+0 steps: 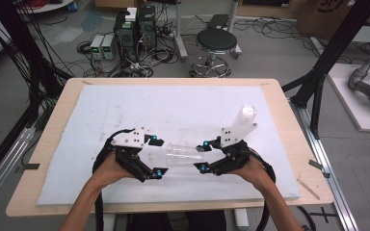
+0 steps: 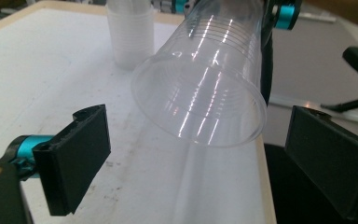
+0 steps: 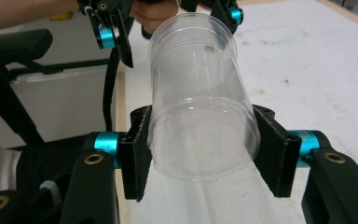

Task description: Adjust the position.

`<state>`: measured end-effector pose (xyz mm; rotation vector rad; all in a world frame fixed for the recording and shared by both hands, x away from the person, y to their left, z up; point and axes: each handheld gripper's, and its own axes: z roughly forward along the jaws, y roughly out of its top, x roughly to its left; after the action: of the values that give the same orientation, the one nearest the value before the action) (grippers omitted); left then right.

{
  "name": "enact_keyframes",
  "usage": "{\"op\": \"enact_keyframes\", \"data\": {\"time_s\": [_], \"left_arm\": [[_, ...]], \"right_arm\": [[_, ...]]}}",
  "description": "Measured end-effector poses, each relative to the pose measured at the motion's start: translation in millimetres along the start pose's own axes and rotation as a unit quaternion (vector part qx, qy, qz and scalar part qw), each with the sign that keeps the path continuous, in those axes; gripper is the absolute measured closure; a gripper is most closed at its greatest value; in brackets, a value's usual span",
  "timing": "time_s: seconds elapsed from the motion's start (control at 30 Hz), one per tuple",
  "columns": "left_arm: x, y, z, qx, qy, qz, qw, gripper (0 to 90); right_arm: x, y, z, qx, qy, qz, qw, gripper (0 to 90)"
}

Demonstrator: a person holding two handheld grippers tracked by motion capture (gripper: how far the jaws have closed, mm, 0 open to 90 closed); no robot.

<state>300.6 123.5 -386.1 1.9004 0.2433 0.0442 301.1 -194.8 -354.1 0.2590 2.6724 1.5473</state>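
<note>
The clear plastic cup (image 1: 183,154) lies sideways above the white mat (image 1: 125,106) (rim toward the left gripper (image 1: 155,157), jaws apart), base clamped by the right gripper (image 1: 202,156).

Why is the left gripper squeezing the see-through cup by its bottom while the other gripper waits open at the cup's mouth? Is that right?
Not quite: the sides are swapped. The right gripper squeezes the clear cup by its bottom, as the right gripper view shows. The left gripper waits open at the cup's mouth, its jaws apart on either side of the rim.
</note>
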Motion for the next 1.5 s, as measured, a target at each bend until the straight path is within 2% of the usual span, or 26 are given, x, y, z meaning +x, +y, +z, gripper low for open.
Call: {"op": "enact_keyframes", "data": {"time_s": [0.2, 0.3, 0.5, 0.73, 1.0, 1.13, 1.23, 1.4, 1.5], "left_arm": [[-0.9, -10.1, 1.6, -0.038, -0.005, -0.014, 0.9992, 6.8], [-2.4, -13.2, 3.3, -0.058, -0.008, -0.011, 0.9982, 6.8], [-3.7, -18.6, 9.6, -0.101, -0.016, -0.014, 0.9947, 6.8], [-4.5, -17.9, 18.0, -0.131, -0.036, -0.017, 0.9906, 6.8], [-5.3, -14.1, 29.5, -0.142, -0.049, -0.016, 0.9886, 6.8], [-5.5, -12.5, 33.3, -0.152, -0.059, -0.013, 0.9865, 8.0], [-5.7, -12.0, 34.0, -0.161, -0.064, -0.01, 0.9848, 11.5], [-5.7, -11.8, 34.8, -0.163, -0.072, -0.01, 0.9839, 14.7], [-5.2, -11.9, 33.5, -0.172, -0.077, -0.011, 0.982, 19.2]], "right_arm": [[2.4, -9.0, 1.3, -0.028, 0.002, 0.004, 0.9996, 43.5], [3.3, -12.6, 0.8, -0.044, 0.006, 0.003, 0.999, 43.5], [5.0, -15.9, -0.9, -0.068, 0.011, 0.0, 0.9976, 43.5], [5.0, -17.9, -0.9, -0.093, 0.022, -0.006, 0.9954, 43.5], [5.4, -16.8, 0.5, -0.105, 0.03, -0.009, 0.994, 43.5], [4.8, -16.6, 1.1, -0.113, 0.032, -0.012, 0.993, 43.5], [5.3, -16.7, 1.2, -0.118, 0.036, -0.011, 0.9923, 43.5], [5.6, -16.3, 2.0, -0.123, 0.039, -0.012, 0.9916, 43.5], [6.2, -15.9, 3.0, -0.122, 0.045, -0.014, 0.9914, 43.5]]}}
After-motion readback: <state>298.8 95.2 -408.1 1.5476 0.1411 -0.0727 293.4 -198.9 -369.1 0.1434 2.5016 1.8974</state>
